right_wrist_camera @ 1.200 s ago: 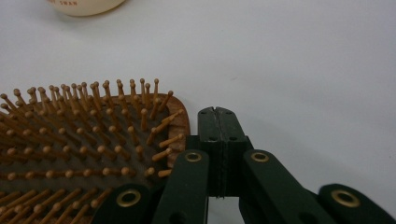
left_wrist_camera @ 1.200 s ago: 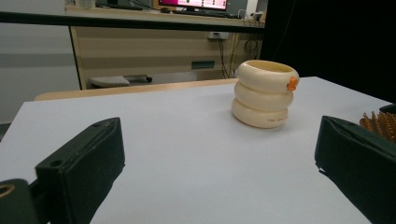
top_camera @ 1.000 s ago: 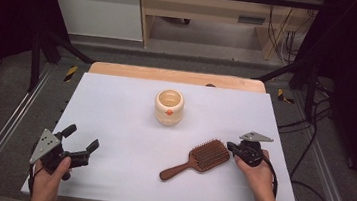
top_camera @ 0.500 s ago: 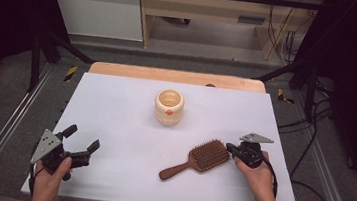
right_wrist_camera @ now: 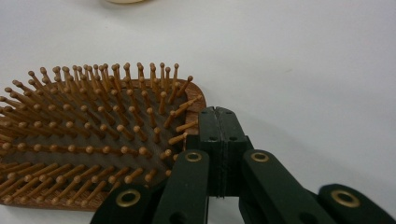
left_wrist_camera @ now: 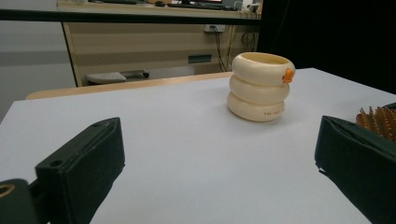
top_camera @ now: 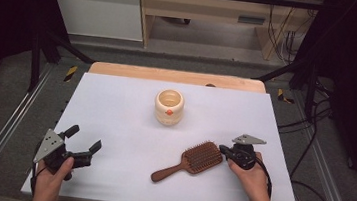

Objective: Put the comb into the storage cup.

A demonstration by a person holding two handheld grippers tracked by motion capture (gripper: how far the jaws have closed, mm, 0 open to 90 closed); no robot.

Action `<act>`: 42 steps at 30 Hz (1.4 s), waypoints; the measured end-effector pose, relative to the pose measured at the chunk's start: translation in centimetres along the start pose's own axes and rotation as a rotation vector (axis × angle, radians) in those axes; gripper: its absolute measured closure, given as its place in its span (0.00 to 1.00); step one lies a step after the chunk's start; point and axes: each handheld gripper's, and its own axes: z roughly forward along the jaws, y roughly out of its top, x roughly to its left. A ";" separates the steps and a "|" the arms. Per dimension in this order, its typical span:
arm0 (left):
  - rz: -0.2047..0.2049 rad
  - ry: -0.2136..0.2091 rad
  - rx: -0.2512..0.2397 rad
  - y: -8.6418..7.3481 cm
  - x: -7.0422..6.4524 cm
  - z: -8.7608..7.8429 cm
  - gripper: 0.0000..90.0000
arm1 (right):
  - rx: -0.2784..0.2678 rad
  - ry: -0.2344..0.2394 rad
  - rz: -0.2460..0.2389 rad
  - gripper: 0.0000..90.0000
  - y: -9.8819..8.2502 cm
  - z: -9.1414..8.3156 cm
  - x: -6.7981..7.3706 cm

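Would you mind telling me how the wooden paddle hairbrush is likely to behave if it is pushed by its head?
The wooden paddle hairbrush looks rigid, so it should slide without bending. Its long handle sticks out to one side, so a push at the head would probably swivel it. Lying flat, bristles up, it seems unlikely to roll.

White table (top_camera: pixel 116 104) with a cream ringed cup (top_camera: pixel 168 107) and a wooden hairbrush (top_camera: pixel 190 161), well apart.

Wood, glazed cream, matt white and black.
Brown wooden hairbrush (top_camera: pixel 189 162) with wooden pins, smooth-finished; beyond it, glossy cream ringed cup (top_camera: pixel 169 106); underneath, matt white table (top_camera: pixel 115 109); matt black right gripper (right_wrist_camera: pixel 218 122).
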 end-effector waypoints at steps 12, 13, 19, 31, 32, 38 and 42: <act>0.002 -0.004 0.012 -0.1 -0.1 0.1 0.02 | 0.013 0.026 -0.014 1.00 0.1 0.3 1.8; 0.002 -0.004 0.014 -0.1 -0.1 0.2 0.02 | 0.012 0.027 -0.011 1.00 0.1 0.3 1.9; 0.002 -0.009 0.024 -0.2 -0.2 0.3 0.02 | 0.015 0.030 -0.007 1.00 0.2 0.5 2.8; 0.003 -0.021 0.026 -0.1 -0.4 0.4 0.02 | 0.023 0.031 -0.024 1.00 0.1 0.6 5.1; 0.003 -0.021 0.026 -0.1 -0.5 0.5 0.02 | 0.022 0.029 -0.025 1.00 0.1 0.6 5.3; 0.003 -0.025 0.030 -0.2 -0.6 0.6 0.02 | 0.022 0.032 -0.022 1.00 0.1 0.7 5.8; 0.004 -0.022 0.032 -0.2 -0.6 0.5 0.02 | 0.019 0.042 -0.025 1.00 0.1 0.9 6.6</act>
